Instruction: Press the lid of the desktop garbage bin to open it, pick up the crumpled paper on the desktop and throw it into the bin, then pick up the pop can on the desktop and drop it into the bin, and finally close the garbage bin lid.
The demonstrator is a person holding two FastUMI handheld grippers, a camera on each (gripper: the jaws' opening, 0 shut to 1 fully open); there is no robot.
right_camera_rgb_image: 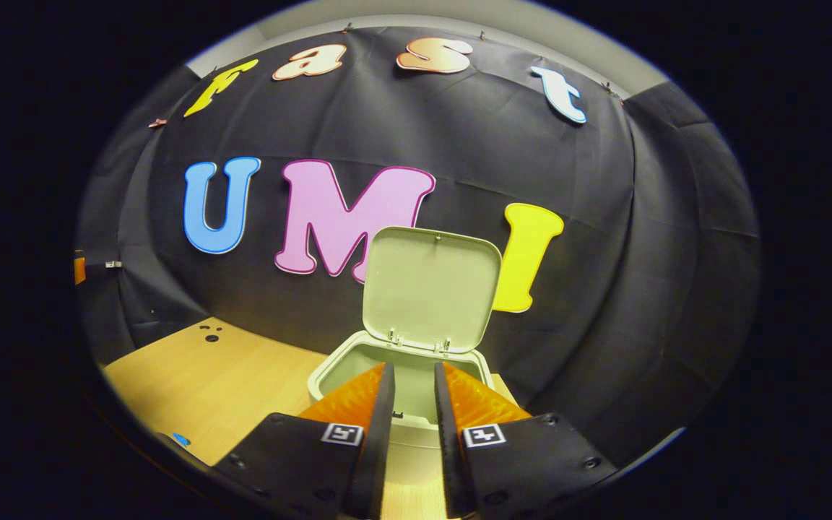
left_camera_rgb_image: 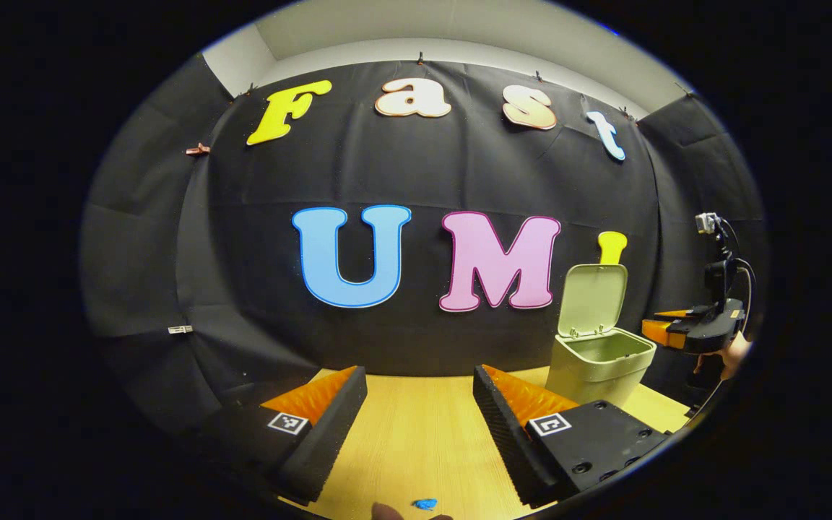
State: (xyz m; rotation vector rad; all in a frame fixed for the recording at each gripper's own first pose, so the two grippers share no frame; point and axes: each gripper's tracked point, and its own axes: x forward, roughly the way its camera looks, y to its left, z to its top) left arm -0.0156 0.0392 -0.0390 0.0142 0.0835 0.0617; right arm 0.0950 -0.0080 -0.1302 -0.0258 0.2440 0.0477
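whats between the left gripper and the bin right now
Only bare tabletop: in the left gripper view, nothing sits between the open left gripper and the bin.

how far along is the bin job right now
The bin lid stands open, so step one is done. No paper or can on the visible tabletop; the bin's contents can't be seen. The right gripper, empty, hovers over the opening; the left gripper is open. Closing the lid remains.

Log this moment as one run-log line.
bin: lid up, open | right gripper: above bin mouth, fingers narrowly apart, nothing between | left gripper: open, empty, over table
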